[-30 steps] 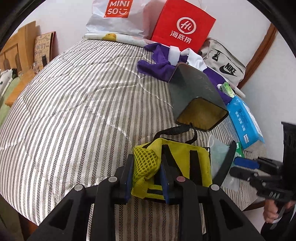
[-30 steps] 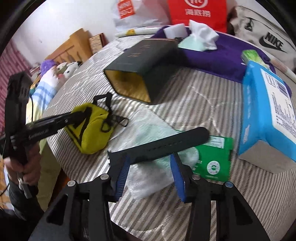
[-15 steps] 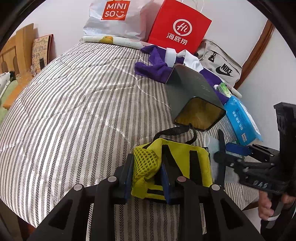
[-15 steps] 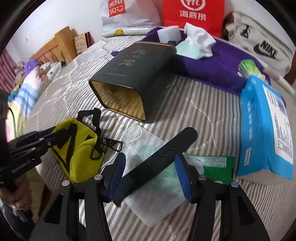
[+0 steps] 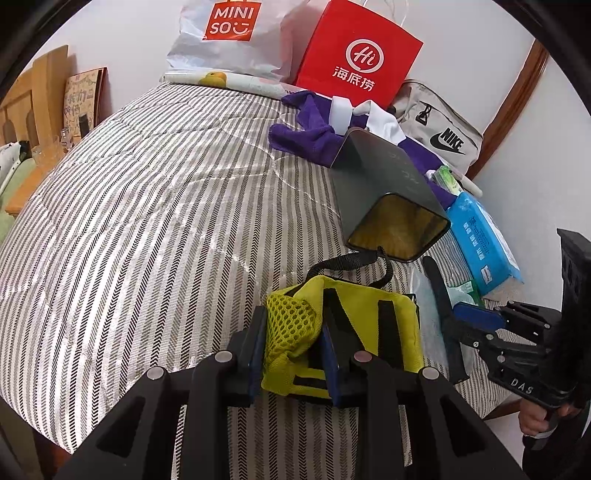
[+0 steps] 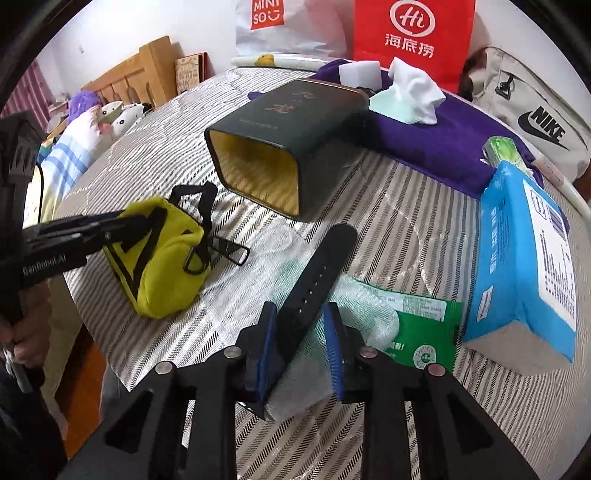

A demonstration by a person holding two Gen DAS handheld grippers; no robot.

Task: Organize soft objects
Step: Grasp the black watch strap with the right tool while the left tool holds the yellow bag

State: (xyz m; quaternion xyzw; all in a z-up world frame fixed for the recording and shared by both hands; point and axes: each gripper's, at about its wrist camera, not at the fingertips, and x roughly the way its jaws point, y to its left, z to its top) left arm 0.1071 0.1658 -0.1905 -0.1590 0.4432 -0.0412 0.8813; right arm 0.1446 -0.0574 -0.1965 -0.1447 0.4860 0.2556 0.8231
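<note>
My left gripper (image 5: 293, 345) is shut on the mesh corner of a yellow pouch (image 5: 354, 325) with black straps, resting on the striped bed near its front edge. The pouch also shows in the right wrist view (image 6: 162, 258). My right gripper (image 6: 301, 345) is shut on a black strap (image 6: 317, 273) that sticks out forward, pointing toward the open mouth of a dark green box (image 6: 284, 147) lying on its side. The box also shows in the left wrist view (image 5: 391, 199), just beyond the pouch.
A clear plastic bag (image 6: 258, 280), a green sachet (image 6: 424, 325) and a blue tissue pack (image 6: 528, 258) lie by my right gripper. A purple cloth (image 6: 436, 140), red bag (image 6: 413, 37), Miniso bag (image 5: 229, 33) and Nike bag (image 6: 535, 122) sit at the back. The bed edge is close below.
My right gripper has turned the black strap from lying crosswise to pointing forward at the box and moved nearer the pouch. My left gripper still holds the pouch in place.
</note>
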